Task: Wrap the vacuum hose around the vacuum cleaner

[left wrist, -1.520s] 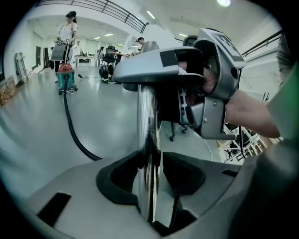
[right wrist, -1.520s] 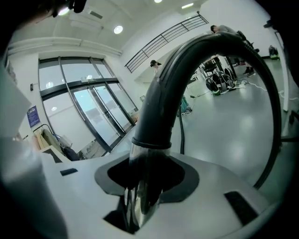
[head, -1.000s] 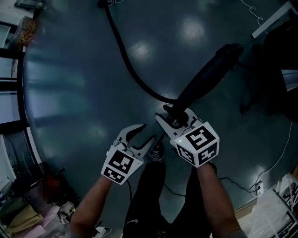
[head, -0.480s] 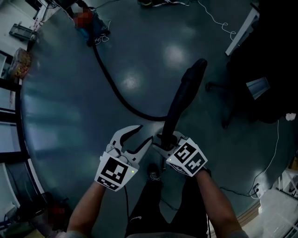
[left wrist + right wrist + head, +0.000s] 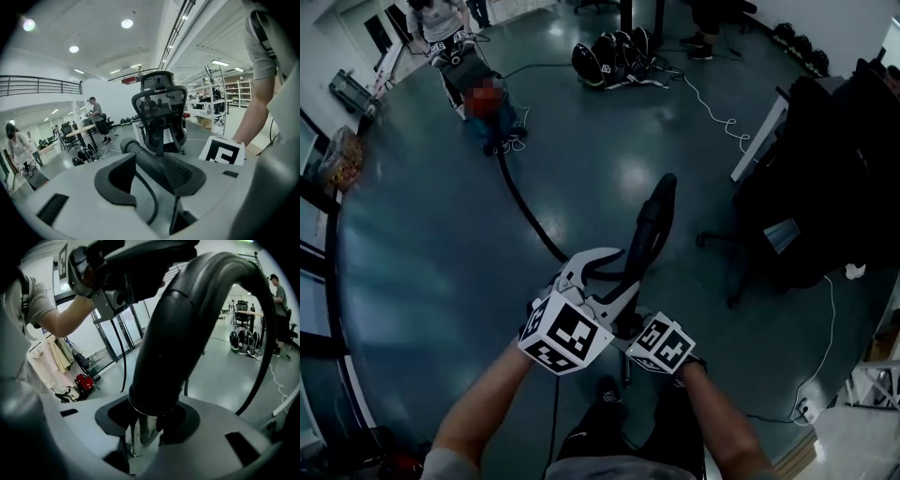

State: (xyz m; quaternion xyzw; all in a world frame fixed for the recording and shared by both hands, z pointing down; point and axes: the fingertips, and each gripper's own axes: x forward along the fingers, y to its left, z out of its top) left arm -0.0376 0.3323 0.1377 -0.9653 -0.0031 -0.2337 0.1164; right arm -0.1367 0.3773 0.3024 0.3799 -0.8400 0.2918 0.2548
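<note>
Left gripper [image 5: 609, 274], earlier apart beside right gripper [image 5: 149, 425], now higher, rolled, with rigid black plastic hose handle [image 5: 649, 230] between open jaws. Right gripper also higher, carrying handle up, more upright.

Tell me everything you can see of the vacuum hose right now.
The hose is black, thin and flexible-looking. It lies in a curve across the glossy floor from the vacuum cleaner toward the viewer, then rises into a thick, rigid, slightly bent black handle with a metal ring at its lower end. The handle tilts up and away, off the floor. The right gripper is clamped on its lower end; the left gripper, jaws open, sits beside it, contact unclear.
</note>
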